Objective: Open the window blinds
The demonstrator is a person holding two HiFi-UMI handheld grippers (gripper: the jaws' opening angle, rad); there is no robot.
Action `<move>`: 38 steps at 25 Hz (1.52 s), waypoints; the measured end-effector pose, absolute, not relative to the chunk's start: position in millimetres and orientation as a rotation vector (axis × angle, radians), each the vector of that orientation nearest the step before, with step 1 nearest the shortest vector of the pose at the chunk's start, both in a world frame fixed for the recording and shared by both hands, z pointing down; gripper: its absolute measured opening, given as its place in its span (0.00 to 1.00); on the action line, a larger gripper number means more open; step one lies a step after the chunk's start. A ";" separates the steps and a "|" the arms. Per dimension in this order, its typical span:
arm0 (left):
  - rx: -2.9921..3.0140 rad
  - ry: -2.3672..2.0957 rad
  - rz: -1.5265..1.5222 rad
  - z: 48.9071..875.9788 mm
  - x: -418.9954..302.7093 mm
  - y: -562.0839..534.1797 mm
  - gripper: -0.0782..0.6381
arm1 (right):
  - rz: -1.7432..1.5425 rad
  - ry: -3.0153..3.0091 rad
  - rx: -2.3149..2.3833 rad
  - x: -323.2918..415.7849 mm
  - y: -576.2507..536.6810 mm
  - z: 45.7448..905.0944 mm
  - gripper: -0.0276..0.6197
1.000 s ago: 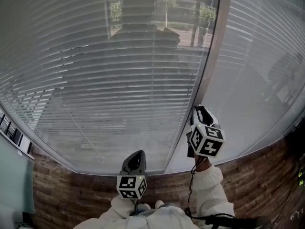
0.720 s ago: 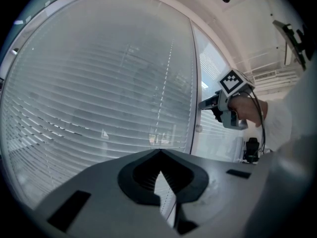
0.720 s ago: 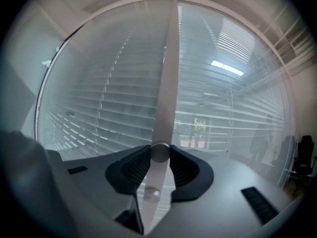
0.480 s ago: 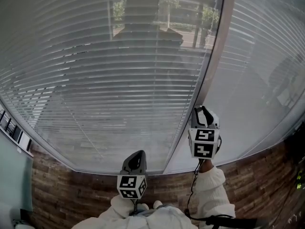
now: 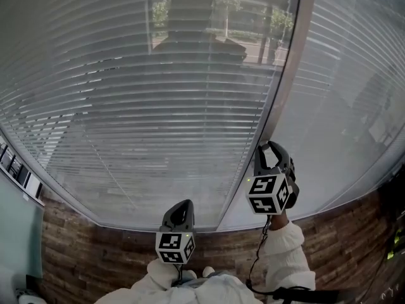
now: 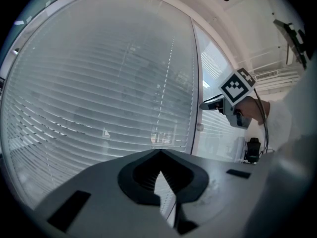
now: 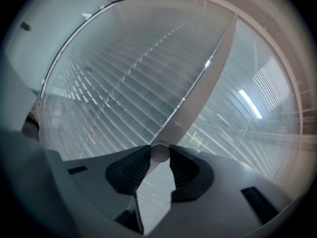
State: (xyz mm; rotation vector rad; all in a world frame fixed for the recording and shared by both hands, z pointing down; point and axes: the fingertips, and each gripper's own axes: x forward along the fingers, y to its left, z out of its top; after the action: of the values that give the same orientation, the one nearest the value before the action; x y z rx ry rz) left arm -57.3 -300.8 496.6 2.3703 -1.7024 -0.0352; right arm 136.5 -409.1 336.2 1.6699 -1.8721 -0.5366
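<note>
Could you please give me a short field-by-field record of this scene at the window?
blinds: down over the pane; trees show dimly between the slats
post: upright, at the blinds' right edge
knob: small, round, in line with the post
right gripper: shut on the knob
left gripper: shut, empty, held low, apart from the window
wall: brick-patterned, below the window
</note>
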 end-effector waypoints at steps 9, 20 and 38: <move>2.358 -1.728 -0.037 496.2 -59.0 -301.7 0.11 | -0.758 -1.686 1.497 134.1 -407.7 339.7 0.24; 2.354 -1.724 -0.027 499.0 -53.0 -304.4 0.11 | -1.017 -1.447 1.275 131.1 -405.5 343.2 0.24; 2.349 -1.734 0.001 503.4 -54.3 -305.4 0.11 | -1.302 -1.104 0.903 128.7 -401.4 353.2 0.24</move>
State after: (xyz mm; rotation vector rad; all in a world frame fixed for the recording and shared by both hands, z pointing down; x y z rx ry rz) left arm -54.3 -305.4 503.4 2.3490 -1.7339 0.0006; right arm 128.7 -401.4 353.2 0.9031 -1.1041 -1.3020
